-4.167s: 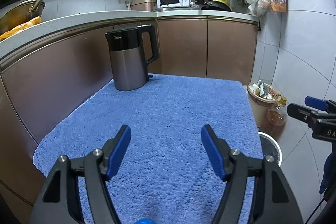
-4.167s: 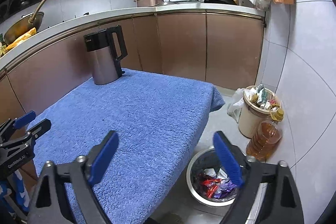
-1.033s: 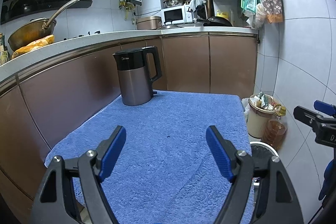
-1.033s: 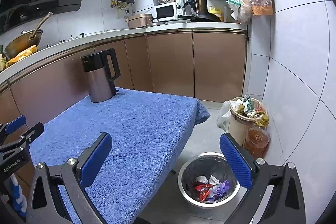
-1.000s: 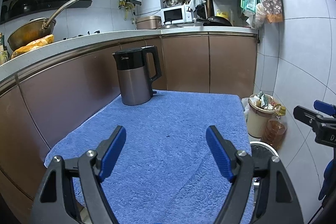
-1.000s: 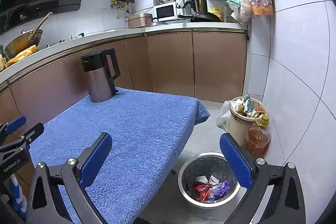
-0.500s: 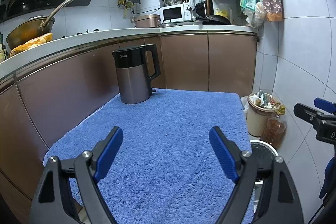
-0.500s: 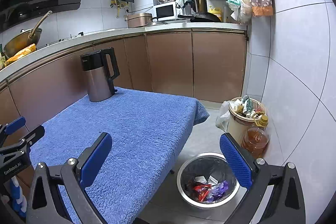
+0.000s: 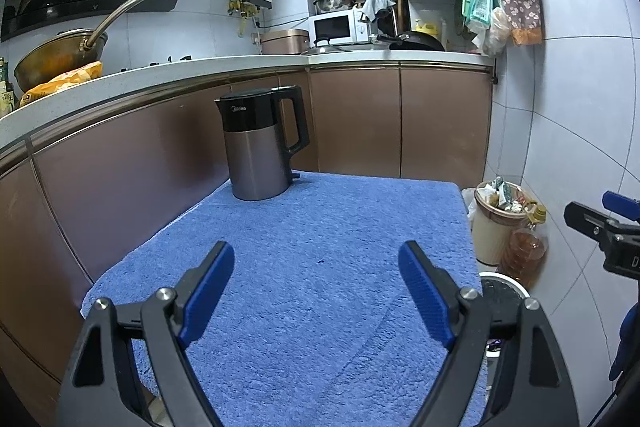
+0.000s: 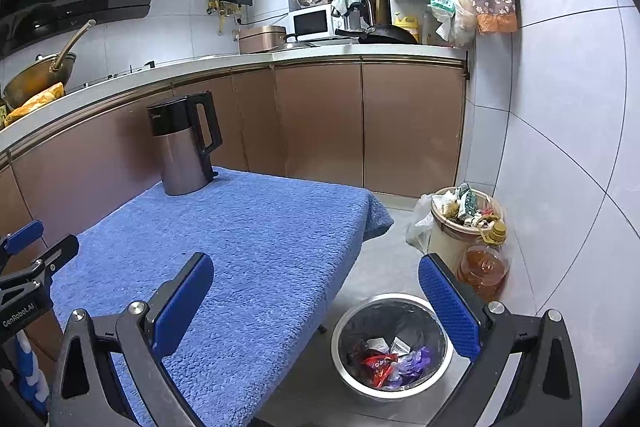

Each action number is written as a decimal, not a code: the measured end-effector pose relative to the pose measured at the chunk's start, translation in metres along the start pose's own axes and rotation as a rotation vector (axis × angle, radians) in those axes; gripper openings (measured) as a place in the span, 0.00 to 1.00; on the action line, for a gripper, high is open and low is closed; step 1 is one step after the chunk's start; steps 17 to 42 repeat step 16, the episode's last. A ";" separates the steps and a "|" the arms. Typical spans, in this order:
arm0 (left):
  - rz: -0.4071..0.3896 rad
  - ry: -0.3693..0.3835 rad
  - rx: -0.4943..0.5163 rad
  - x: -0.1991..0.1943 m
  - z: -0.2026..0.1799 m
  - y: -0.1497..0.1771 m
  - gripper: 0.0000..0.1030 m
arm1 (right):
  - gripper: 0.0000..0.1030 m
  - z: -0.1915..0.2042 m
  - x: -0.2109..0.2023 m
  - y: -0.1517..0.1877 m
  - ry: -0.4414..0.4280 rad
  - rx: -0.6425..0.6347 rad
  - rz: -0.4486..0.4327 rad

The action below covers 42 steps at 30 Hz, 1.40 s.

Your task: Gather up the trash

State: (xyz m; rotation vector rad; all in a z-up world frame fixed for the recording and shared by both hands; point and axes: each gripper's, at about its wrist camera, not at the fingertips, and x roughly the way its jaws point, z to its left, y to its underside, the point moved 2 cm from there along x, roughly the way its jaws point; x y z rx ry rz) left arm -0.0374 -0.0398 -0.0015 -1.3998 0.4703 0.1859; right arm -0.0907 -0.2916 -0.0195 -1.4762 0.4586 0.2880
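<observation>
My left gripper (image 9: 316, 259) hovers open over the blue towel (image 9: 320, 227) that covers the table, with nothing between its blue pads. Only a tiny dark speck (image 9: 320, 261) lies on the towel ahead of it. My right gripper (image 10: 316, 267) is also open and empty, reaching over the table's right edge and the floor. Below it stands a round metal bin (image 10: 340, 331) with a black liner. Several crumpled wrappers (image 10: 384, 363), red, white and purple, lie in the bin. In the left wrist view only the bin's rim (image 9: 504, 283) shows.
A grey and black electric kettle (image 9: 260, 151) stands at the towel's far left corner. A cream bucket heaped with rubbish (image 10: 460, 223) and an oil bottle (image 10: 484, 267) sit by the tiled wall. Brown cabinets (image 10: 400, 127) run behind and to the left.
Since the oldest frames both grippers have drawn back from the table a little. Over the last second the left jaws widened slightly; the right gripper kept still.
</observation>
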 end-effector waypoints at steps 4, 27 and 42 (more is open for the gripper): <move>-0.005 -0.017 -0.011 0.001 0.003 -0.001 0.81 | 1.00 -0.002 0.002 0.001 0.006 0.000 0.001; -0.018 -0.041 -0.028 0.004 0.007 -0.004 0.81 | 1.00 -0.002 0.006 0.000 0.024 -0.007 -0.005; -0.018 -0.041 -0.028 0.004 0.007 -0.004 0.81 | 1.00 -0.002 0.006 0.000 0.024 -0.007 -0.005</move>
